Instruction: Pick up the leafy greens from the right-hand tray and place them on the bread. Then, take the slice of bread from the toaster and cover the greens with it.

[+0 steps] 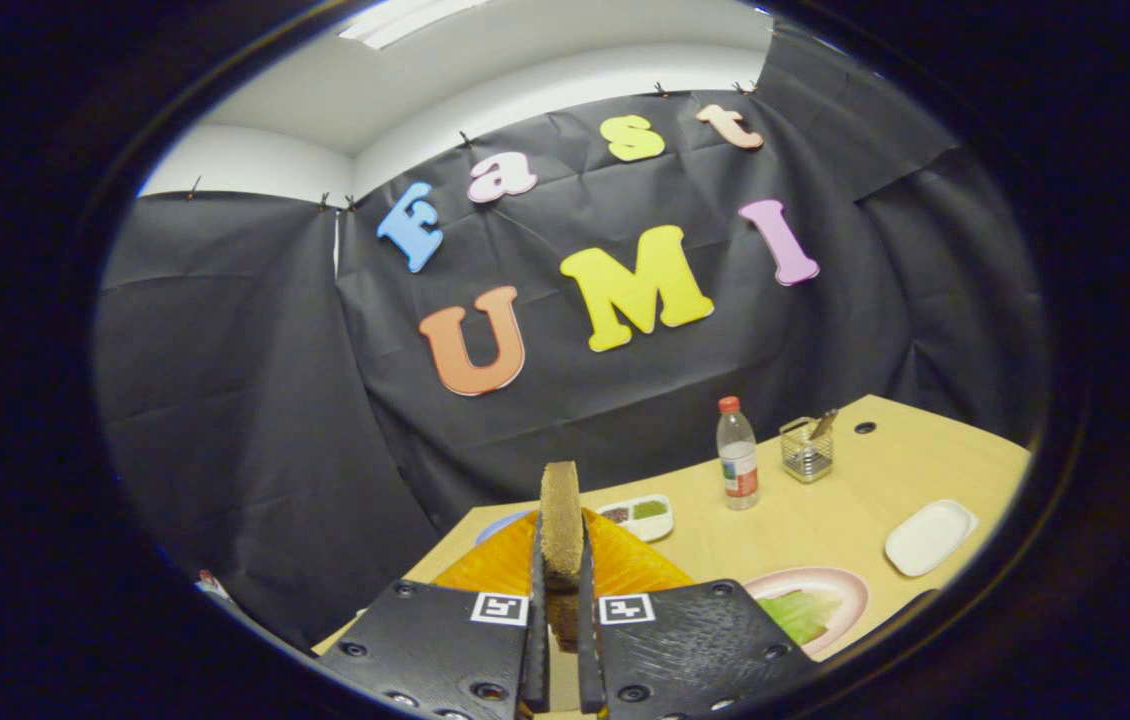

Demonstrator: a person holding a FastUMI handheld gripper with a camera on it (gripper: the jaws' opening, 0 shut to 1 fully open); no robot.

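Between the nearly closed fingers of the gripper (561, 640), bread slice (560, 525) pinched upright over orange toaster (625, 570). Greens (800, 612) lie on pink plate (850, 585), near right. Risk: thin edge-grip lets slice pivot or drop during carry.

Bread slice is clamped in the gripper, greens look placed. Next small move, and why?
Probably carry the bread slice right and down toward the pink plate. The gripper is shut on the slice, held upright above the orange toaster, and the greens lie uncovered on that plate, beside the fingers.
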